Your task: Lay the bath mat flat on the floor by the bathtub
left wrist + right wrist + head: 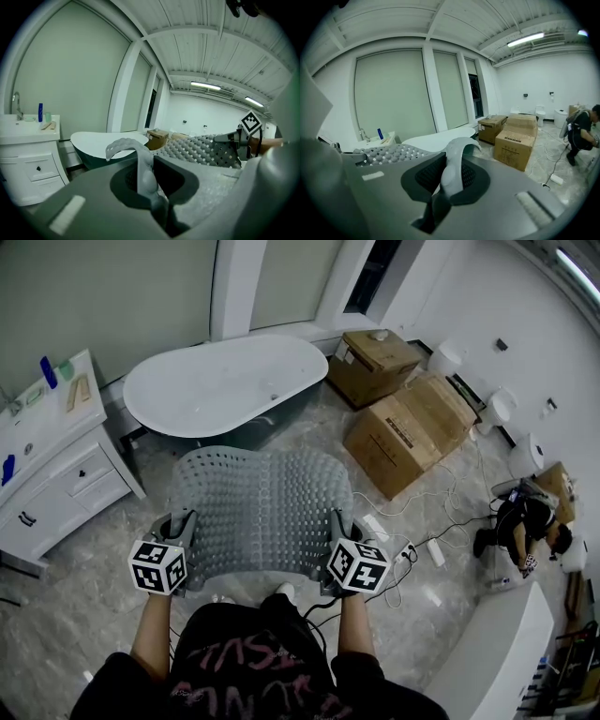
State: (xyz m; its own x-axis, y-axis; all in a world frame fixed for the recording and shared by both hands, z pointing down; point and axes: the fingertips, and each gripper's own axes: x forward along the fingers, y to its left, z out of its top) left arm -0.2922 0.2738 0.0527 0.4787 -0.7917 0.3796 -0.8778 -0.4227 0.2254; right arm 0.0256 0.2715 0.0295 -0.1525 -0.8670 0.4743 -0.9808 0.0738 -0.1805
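Bare marble floor [84, 596] lies between you and the bathtub [225, 381] at 12 o'clock, whose long side runs roughly 9 to 3 o'clock. The bath mat [258, 507] is held in the air, not yet down. It arches away from you towards 12 o'clock, and its far edge is near the tub's foot. Its near edge lies about parallel to the tub. Your left claw [178, 529] is clamped on the near corner at 9 o'clock and your right claw [336, 529] on the corner at 3 o'clock, level with each other. An even lowering from both hands looks like the next call.
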